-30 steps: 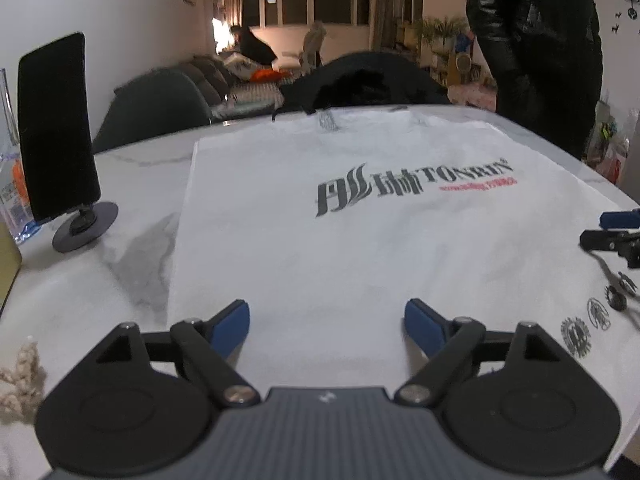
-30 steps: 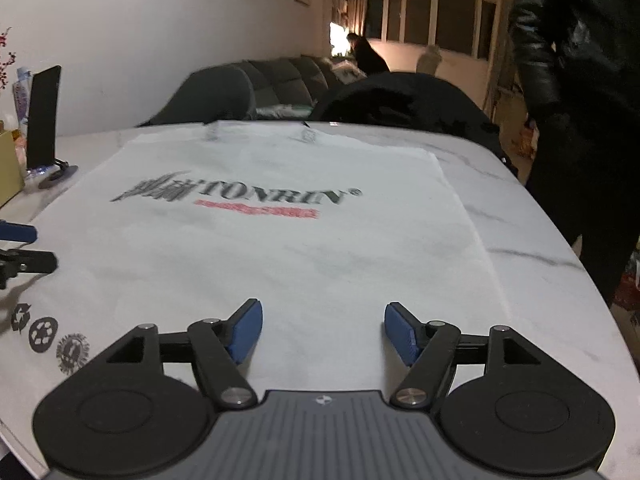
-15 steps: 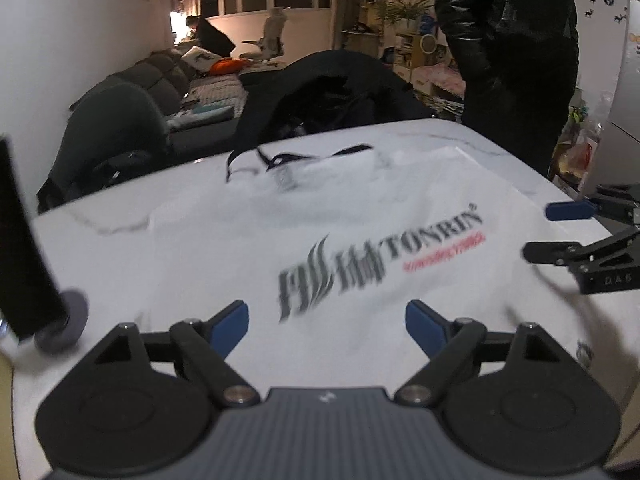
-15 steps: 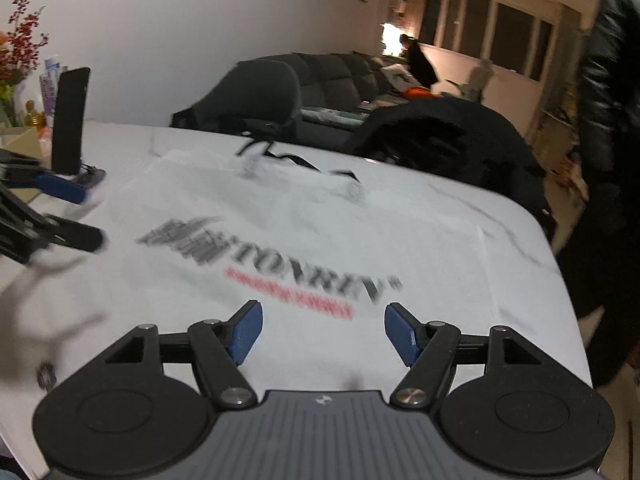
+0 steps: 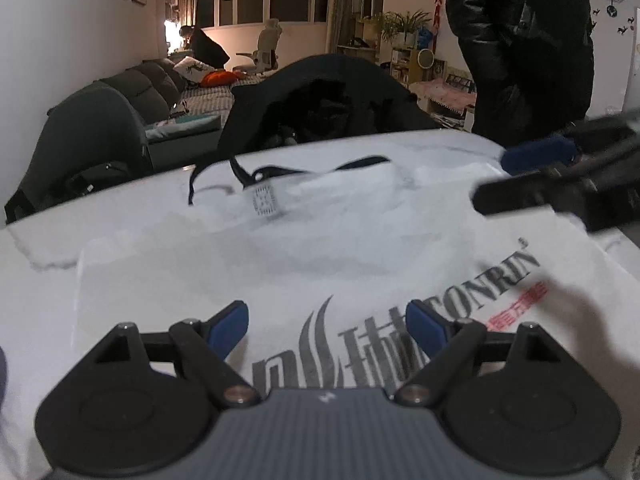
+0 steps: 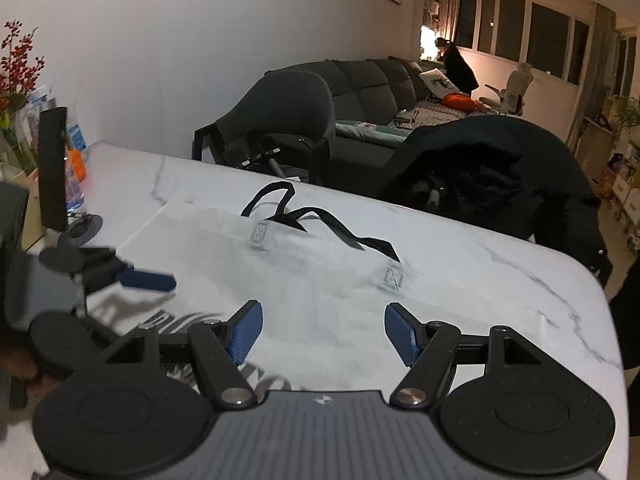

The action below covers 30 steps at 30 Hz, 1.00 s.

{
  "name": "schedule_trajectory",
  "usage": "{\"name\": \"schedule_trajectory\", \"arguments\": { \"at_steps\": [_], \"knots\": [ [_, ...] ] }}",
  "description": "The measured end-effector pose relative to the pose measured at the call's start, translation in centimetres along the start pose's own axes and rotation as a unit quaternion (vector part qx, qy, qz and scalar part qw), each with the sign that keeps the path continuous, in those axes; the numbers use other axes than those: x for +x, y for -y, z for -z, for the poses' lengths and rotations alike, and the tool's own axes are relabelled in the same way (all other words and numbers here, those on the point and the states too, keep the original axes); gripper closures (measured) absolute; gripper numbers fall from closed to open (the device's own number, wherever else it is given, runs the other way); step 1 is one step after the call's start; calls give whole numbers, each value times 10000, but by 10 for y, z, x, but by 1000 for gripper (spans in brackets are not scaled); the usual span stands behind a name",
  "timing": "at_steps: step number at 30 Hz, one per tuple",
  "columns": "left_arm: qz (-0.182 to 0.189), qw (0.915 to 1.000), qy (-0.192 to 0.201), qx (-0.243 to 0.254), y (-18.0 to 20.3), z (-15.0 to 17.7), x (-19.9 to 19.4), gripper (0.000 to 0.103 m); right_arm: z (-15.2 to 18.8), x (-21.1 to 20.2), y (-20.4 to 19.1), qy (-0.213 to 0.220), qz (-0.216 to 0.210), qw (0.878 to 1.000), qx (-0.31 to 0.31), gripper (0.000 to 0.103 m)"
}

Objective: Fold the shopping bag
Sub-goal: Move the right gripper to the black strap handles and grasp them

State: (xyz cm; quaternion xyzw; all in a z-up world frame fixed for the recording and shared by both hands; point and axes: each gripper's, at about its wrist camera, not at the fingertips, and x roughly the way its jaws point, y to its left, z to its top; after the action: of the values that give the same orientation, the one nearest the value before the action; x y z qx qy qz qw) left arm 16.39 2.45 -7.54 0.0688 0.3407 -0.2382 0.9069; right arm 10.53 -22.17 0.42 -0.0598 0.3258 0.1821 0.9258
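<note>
Dim indoor light, with a warm lamp (image 5: 173, 28) glowing far ahead. Fisheye bending curves the table (image 6: 552, 280) edge and darkens the corners. Motion blur smears the opposite gripper in both views; soft shadows fall on the bag (image 5: 320, 256).

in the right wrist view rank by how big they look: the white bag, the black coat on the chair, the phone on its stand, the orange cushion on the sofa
1. bag, spread flat on the table
2. coat
3. phone
4. cushion

The bag lies nearest the camera and the cushion farthest, so this is apparent size only.
</note>
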Motion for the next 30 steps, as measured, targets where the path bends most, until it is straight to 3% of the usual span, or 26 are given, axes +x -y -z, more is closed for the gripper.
{"name": "schedule_trajectory", "arguments": {
  "at_steps": [5,9,21,30],
  "knots": [
    [84,9999,-50,-91,-7,8,9,6,-16,31,8,7,-126,9999,-72,36],
    [10,9998,3,192,-2,13,11,0,-32,60,16,-26,-199,9998,-94,35],
    [-20,9997,-23,235,0,12,12,0,-67,140,25,-442,-714,9962,-243,35],
    [-22,9997,-24,237,2,11,11,0,-69,168,17,-743,-1053,9900,-581,35]
  ]
}}
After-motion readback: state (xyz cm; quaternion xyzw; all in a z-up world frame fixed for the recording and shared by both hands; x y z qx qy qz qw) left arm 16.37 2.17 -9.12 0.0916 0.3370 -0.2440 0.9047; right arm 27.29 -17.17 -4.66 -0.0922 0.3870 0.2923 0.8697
